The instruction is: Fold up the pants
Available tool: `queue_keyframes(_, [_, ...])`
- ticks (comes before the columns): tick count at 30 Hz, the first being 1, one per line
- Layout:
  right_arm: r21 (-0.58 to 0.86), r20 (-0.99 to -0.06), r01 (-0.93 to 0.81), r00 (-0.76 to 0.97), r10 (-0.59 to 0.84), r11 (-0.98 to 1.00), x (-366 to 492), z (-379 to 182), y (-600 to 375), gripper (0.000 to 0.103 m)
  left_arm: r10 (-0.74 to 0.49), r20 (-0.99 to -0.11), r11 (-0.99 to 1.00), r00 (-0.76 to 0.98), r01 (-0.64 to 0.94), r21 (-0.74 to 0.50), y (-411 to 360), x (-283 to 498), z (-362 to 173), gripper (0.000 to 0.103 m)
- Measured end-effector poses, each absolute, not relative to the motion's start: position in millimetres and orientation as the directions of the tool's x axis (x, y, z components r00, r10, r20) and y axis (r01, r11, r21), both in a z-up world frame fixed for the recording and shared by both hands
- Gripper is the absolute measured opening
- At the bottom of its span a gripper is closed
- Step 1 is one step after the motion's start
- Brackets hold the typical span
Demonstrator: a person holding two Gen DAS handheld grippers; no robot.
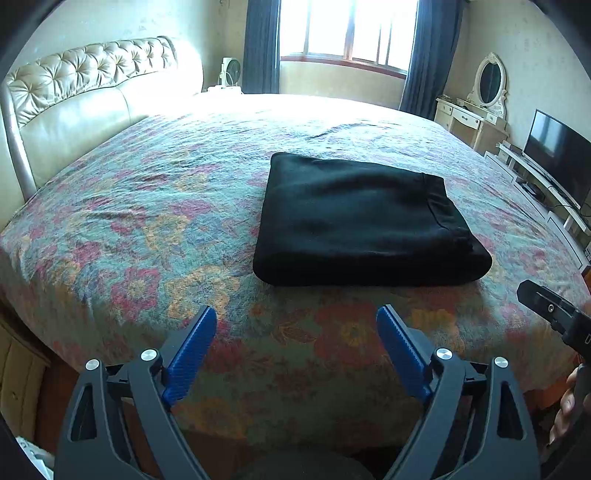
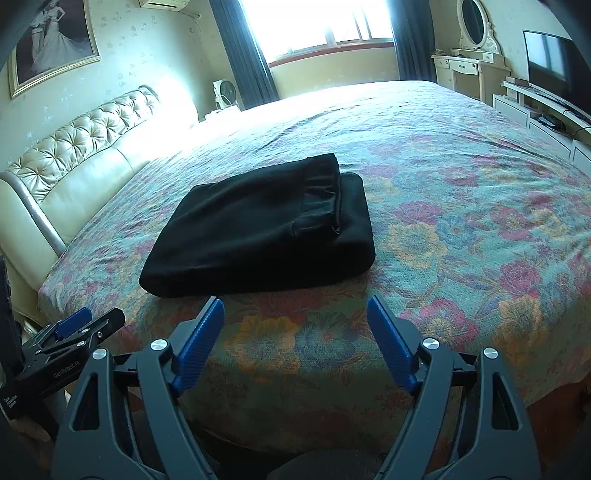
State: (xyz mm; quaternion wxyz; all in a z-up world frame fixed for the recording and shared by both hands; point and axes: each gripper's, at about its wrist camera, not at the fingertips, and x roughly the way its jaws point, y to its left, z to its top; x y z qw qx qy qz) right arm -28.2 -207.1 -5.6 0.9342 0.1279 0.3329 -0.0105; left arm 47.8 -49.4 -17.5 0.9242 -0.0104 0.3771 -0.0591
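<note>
Black pants (image 1: 362,221) lie folded into a thick rectangle on the floral bedspread (image 1: 147,229), with the waistband layer on top toward the right. In the right wrist view the same pants (image 2: 258,229) sit just beyond the fingertips. My left gripper (image 1: 297,310) hovers open over the near edge of the bed, short of the bundle, with nothing between its blue pads. My right gripper (image 2: 295,300) is open as well, and it too holds nothing. Each gripper shows at the edge of the other's view: the right gripper (image 1: 546,306) and the left gripper (image 2: 92,323).
A tufted cream headboard (image 1: 74,96) lines the left side of the bed. A TV (image 1: 557,155) on a low white stand and a dressing table with an oval mirror (image 1: 487,81) stand at the right. A small fan (image 2: 225,92) stands by the window (image 1: 347,29).
</note>
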Motion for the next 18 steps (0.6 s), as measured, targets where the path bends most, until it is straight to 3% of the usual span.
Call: queue_keyframes(18, [0.240,-0.638,0.105,0.766,0.075,0.965,-35.0,-7.7,-206.9,0.080,-0.149,-0.700,0.989,0.699,0.110,-0.100,-53.7,42.5,-16.3,0.091])
